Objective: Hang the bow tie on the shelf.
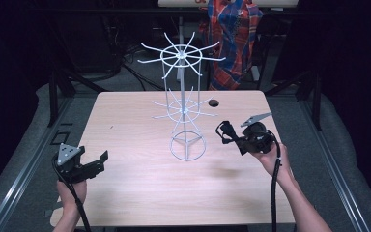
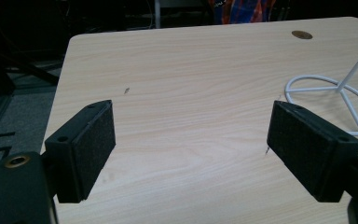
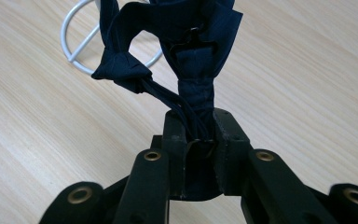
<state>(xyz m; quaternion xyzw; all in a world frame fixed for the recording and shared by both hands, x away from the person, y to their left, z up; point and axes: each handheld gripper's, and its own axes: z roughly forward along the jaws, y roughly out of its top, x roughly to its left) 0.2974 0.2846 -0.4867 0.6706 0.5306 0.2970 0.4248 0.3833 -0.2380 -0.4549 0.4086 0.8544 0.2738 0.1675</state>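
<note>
My right tool (image 1: 227,133) clamped on dark blue cloth item (image 3: 186,51), looks like bow tie with strap. Cloth pinched between jaws in right gripper view, bunching upward past tool tips, above counter (image 1: 140,188). In high view, cloth sits at tool's front end, right of centre, just beside base ring of white wire rack (image 1: 187,147). My left tool (image 1: 94,162) at lower left, jaws wide apart, holding nothing.

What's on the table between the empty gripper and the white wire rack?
Nothing. In the high view, only bare table lies between the open left gripper and the white wire rack.
</note>
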